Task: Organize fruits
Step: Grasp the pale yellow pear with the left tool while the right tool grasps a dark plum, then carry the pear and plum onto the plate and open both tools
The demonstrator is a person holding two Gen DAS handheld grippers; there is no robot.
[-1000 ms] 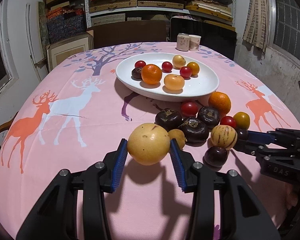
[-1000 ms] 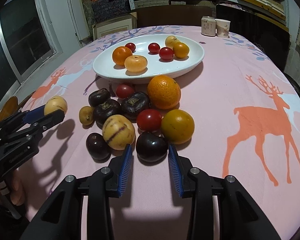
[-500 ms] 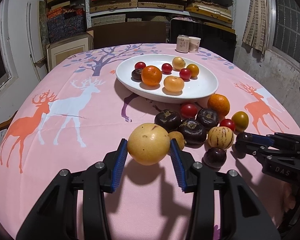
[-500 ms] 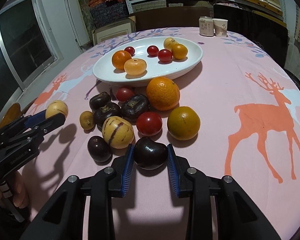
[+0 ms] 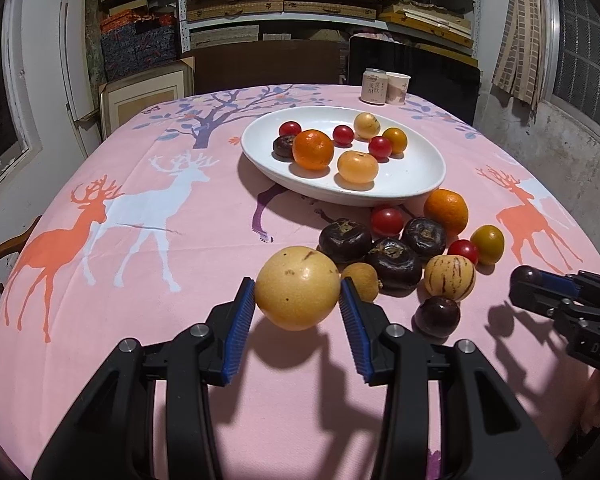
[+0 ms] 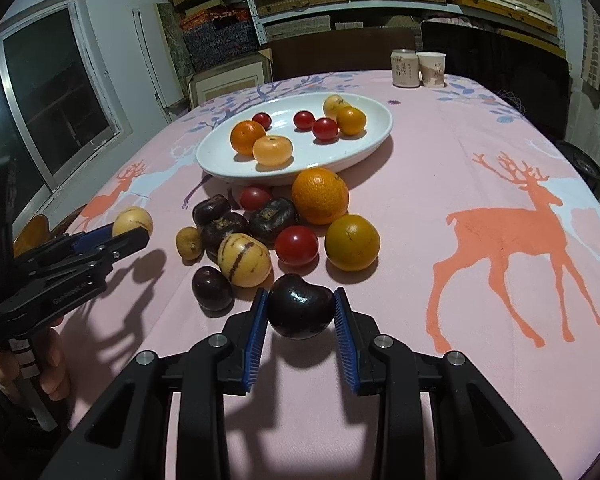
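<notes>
My left gripper [image 5: 297,294] is clamped on a round, smooth yellow fruit with brown specks [image 5: 297,287], held clear of the table, its shadow on the pink deer-print tablecloth [image 5: 112,280]. My right gripper [image 6: 300,312] grips a glossy dark purple plum [image 6: 301,306] between its ribbed blue pads [image 6: 257,332], also lifted. In the left view that plum is only a dark tip, mostly hidden by the fingers. Beyond lies a loose pile: a striped cream melon-like fruit [image 6: 243,259], wrinkled dark fruits, red tomatoes, oranges. Farther back, the white oval ceramic dish [image 6: 364,148] holds oranges, small red tomatoes, a yellow fruit and one dark fruit, half hidden.
</notes>
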